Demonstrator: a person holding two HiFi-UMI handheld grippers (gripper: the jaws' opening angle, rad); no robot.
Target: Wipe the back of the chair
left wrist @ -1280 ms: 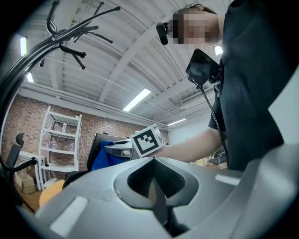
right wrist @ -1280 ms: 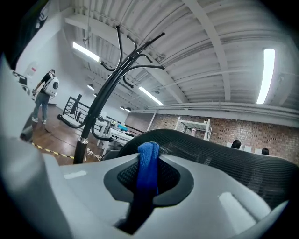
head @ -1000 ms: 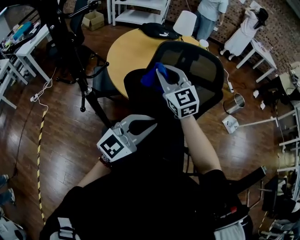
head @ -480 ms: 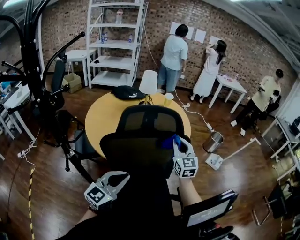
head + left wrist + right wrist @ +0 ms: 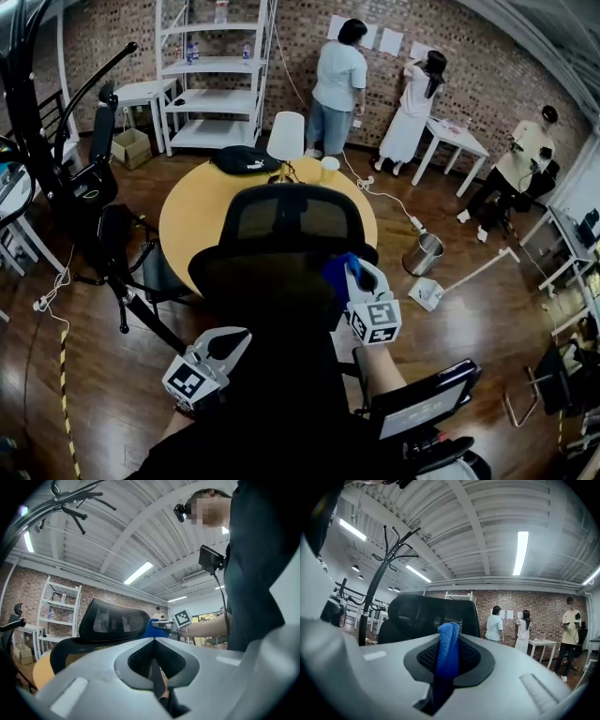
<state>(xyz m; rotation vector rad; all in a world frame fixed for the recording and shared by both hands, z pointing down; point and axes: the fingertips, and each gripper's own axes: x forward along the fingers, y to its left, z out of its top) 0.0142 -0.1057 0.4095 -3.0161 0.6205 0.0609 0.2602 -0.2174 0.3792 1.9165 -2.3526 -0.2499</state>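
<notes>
A metal bin (image 5: 424,253) stands on the wooden floor (image 5: 84,375) to the right of the round yellow tabletop (image 5: 192,220); we cannot see what is inside it. A cardboard box (image 5: 129,147) sits on the floor beside the white shelf unit (image 5: 211,70), its contents hidden as well. A pale cup (image 5: 329,169) stands on the far side of the tabletop, near a black bag (image 5: 246,159).

The chair (image 5: 295,220) stands between us and the tabletop, its back turned toward us. The back is black: an upper panel of see-through mesh with a rounded top, and below it a wider, darker part that bulges out to both sides.

Our right gripper (image 5: 356,274) reaches up to the right edge of the chair's back, just under the mesh panel. Its jaws are clenched on a blue cloth (image 5: 337,272); in the right gripper view the cloth hangs folded between them and pokes up past their tips. The cloth lies right at the edge of the back, though we cannot tell whether it presses on it.

Our left gripper (image 5: 232,343) hangs lower and to the left, in front of the chair's lower part and apart from it. Its jaws are closed together with nothing between them.
</notes>
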